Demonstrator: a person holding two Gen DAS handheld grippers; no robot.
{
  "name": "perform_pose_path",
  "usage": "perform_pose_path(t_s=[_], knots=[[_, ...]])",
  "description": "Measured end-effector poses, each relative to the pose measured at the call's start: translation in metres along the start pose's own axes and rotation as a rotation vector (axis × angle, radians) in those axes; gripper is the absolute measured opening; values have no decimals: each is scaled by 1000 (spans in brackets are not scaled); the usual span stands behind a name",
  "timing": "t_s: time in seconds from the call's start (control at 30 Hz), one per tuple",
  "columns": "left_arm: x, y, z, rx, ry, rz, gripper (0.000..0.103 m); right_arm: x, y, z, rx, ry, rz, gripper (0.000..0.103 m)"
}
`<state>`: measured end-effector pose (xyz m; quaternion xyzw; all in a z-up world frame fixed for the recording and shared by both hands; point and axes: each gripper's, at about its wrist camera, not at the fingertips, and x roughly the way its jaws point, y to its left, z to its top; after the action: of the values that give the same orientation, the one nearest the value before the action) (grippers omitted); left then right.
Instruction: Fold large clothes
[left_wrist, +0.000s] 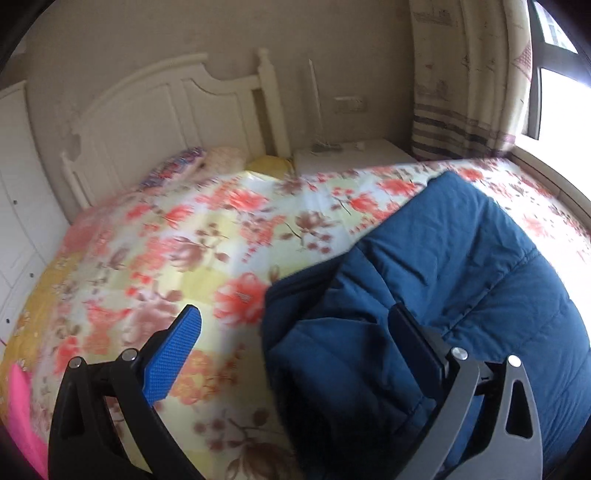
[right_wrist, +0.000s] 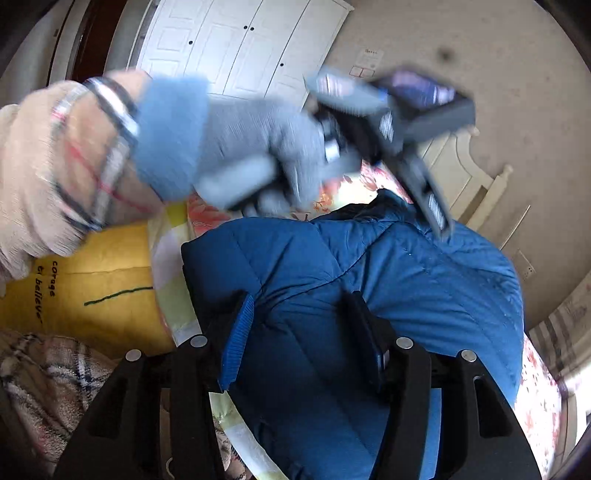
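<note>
A dark blue quilted jacket lies bunched on a flowered bedspread. My left gripper is open above the jacket's left edge, with its left pad over the bedspread and its right finger over the jacket. In the right wrist view the jacket fills the middle. My right gripper is open just above it, with jacket fabric between the jaws. The left gripper also shows there, blurred, held in a grey-gloved hand above the jacket's far side.
A white headboard, pillows and a nightstand stand at the bed's far end. A curtain and window are at the right. A yellow cushion and a plaid blanket lie left of the jacket. A white wardrobe stands behind.
</note>
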<state>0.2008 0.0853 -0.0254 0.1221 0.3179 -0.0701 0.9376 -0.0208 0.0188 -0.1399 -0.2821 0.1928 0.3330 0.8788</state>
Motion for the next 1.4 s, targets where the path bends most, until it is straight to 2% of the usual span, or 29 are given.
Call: perform_pose_path(t_s=[0.1,0.17,0.23,0.27,0.33,0.37,0.4,0.47,0.57,0.63,0.73,0.8,0.9,0.97,1.03,1.07,1.1,1.17,1.2,1.27,1.37,1.4], knots=[[-40,7,11,-109,-69,-114,101,5,-1,1,-3,1,-2,55],[-44,-1,15,-141,-54,-190,101,7,0,1,-7,-2,-7,55],[-30,-14,14,-147,-2,-266,101,7,2,0,-26,-8,-23,55],[-19,-21,9,-144,23,-267,101,4,9,0,-37,-11,-33,55],[19,-37,-10,-90,106,-183,101,3,18,-5,-73,-11,-35,55],[34,-41,-20,-78,114,-172,101,2,20,-4,-102,-1,-27,55],[39,-32,-26,-138,100,-203,101,-1,22,-4,-131,8,-15,55],[38,-18,-31,-202,102,-186,101,-17,11,0,-116,-4,58,54],[36,-11,-37,-224,83,-187,101,-48,-41,7,17,-108,46,54],[35,-6,-38,-249,75,-183,101,-62,-93,7,135,-170,-23,54],[33,-3,-38,-274,67,-174,101,-58,-162,5,284,-191,-93,50],[32,-4,-37,-268,65,-165,101,-36,-212,4,404,-162,-116,36],[30,-5,-37,-266,62,-159,101,5,-260,6,500,-124,-119,32],[30,-4,-38,-273,61,-164,101,54,-278,3,561,-32,-33,32],[31,-3,-38,-277,63,-165,101,113,-279,-7,541,133,45,32],[32,-1,-38,-286,63,-153,101,136,-276,-16,532,187,82,32],[31,3,-39,-305,59,-142,101,141,-279,-16,553,183,112,32],[33,6,-41,-325,68,-157,101,135,-279,-8,537,228,116,32],[35,9,-42,-336,72,-177,101,133,-282,-2,506,241,105,32],[35,8,-41,-336,73,-176,101,120,-290,10,486,205,57,32],[31,5,-42,-325,60,-148,101,111,-319,3,581,140,-31,32],[30,5,-42,-327,55,-142,101,120,-322,-5,606,160,-27,32]])
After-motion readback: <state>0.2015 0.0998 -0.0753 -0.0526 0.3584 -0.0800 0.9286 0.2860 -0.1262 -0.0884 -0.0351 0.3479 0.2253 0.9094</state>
